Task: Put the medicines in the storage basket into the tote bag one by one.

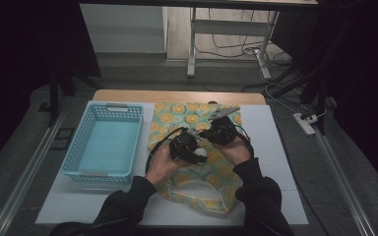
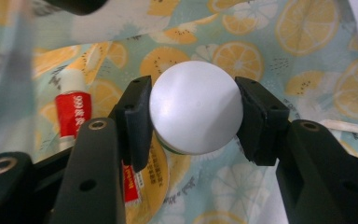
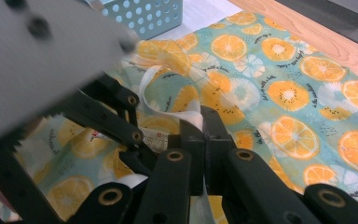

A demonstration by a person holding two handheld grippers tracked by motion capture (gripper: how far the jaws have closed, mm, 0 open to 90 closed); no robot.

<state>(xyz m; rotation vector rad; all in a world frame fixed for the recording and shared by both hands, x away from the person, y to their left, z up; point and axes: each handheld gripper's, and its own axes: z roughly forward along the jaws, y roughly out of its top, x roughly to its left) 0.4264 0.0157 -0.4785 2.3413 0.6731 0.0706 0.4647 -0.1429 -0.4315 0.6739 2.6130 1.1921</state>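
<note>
On the table's orange-print bag [image 1: 197, 120], my left gripper [image 2: 193, 114] clamps a white ball [image 2: 196, 107]; my right gripper [image 3: 204, 135] (jaws closed) pinches the bag's white strap [image 3: 168, 109].

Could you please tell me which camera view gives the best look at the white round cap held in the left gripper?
The left gripper view: the white cap sits large and sharp between the left gripper's pads. The high view shows it as a small pale spot.

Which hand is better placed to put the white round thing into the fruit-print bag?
Left. The left gripper already holds the white ball between its jaws, over the bag and its tube. The right gripper is shut on the bag's white edge, probably keeping it open.
</note>
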